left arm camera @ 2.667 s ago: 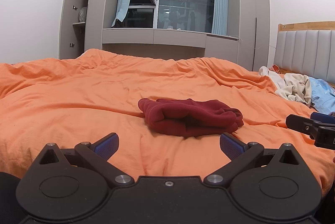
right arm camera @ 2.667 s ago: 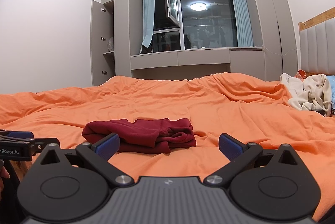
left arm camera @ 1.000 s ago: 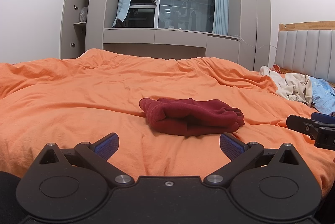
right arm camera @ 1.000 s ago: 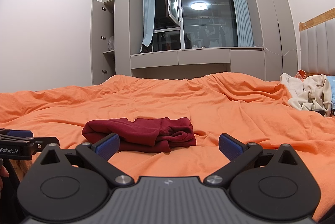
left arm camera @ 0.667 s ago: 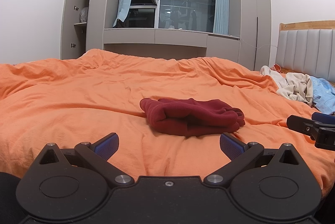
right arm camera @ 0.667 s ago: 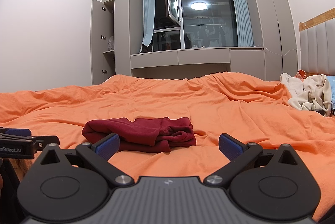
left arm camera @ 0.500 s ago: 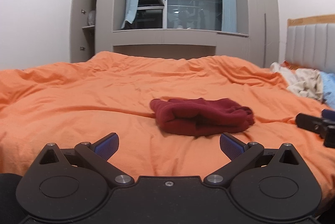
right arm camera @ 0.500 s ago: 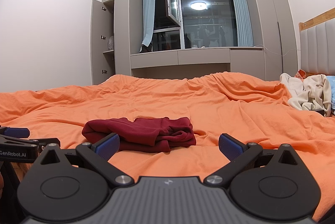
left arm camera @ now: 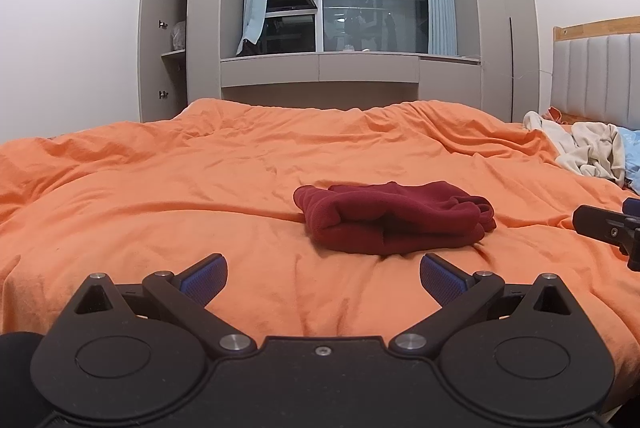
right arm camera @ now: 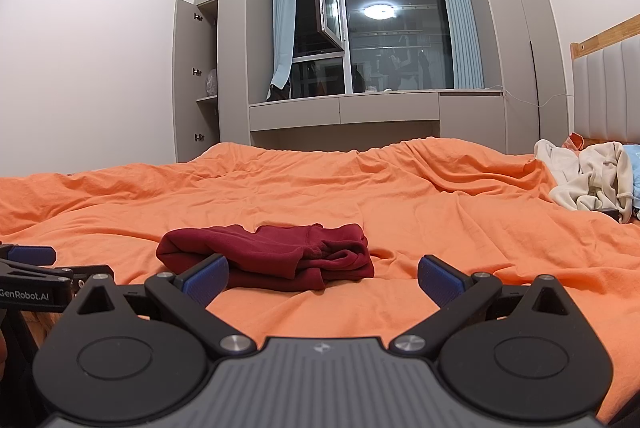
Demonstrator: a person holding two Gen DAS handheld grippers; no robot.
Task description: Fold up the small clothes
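Bed (left arm camera: 160, 188): an orange duvet, loose and creased, covers all of it; the headboard edge lies to the right in both views. A pinch that goes too deep could, I judge, gather duvet along with cloth and drag the whole surface.

Pile of other clothes (right arm camera: 588, 184): cream and pale blue things heaped at the headboard edge, well apart from the work (not yet touched, as far as can be seen). If a later piece is pulled out carelessly, its neighbours could come away with it.

Maroon garment (left arm camera: 394, 218): lies near the middle of the bed, a little toward the near edge, bunched into a rough thick bundle with rolled ends. Whether that counts as a finished fold I cannot tell. The likely trouble: seizing a thick roll catches several layers at once, so the piece lifts as a lump instead of opening flat.

Left gripper (left arm camera: 323, 274): fingers spread wide, holding nothing, low over the duvet just short of the garment's near side. In the right wrist view it (right arm camera: 32, 274) shows at the left margin only.

Right gripper (right arm camera: 323, 274): fingers likewise wide and empty, garment just ahead and to the left. In the left wrist view it (left arm camera: 612, 228) shows only partly (at the right edge). If both grippers close on the same end, they may collide.
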